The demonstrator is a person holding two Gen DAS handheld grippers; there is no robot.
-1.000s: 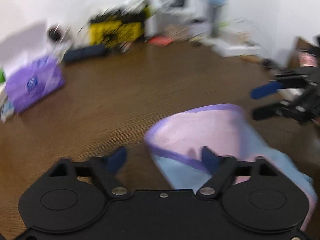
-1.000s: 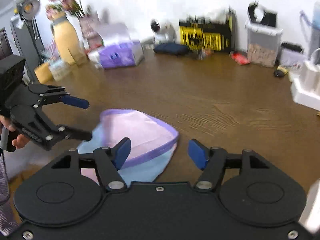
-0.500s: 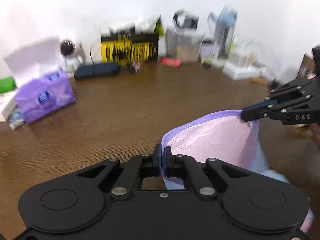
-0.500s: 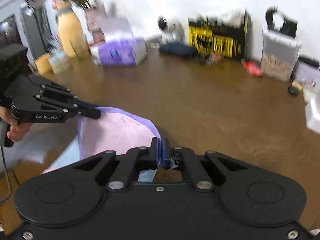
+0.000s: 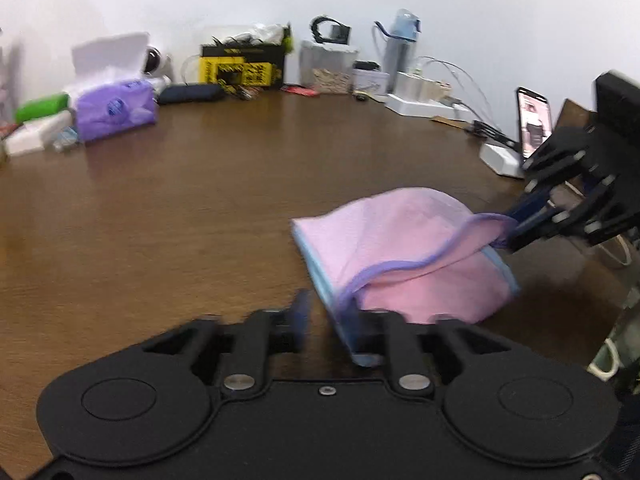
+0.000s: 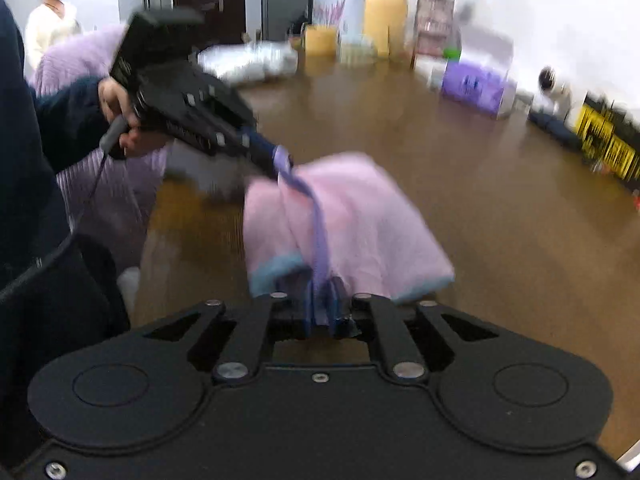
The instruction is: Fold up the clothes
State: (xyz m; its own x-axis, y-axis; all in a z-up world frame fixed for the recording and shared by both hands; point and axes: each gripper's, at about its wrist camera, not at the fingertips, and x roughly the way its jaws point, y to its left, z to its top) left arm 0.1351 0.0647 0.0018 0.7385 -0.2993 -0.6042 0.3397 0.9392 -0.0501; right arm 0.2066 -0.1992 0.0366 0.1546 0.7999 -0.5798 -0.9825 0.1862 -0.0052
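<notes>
Cloth [image 5: 404,248] on table [image 5: 200,208], right gripper [image 6: 320,312] pinching its hem, left gripper [image 5: 332,316] slightly parted.

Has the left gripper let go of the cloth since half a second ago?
Yes. The left gripper, shut on the purple hem before, now has its jaws apart; the cloth lies folded on the table while the right gripper grips it.
</notes>
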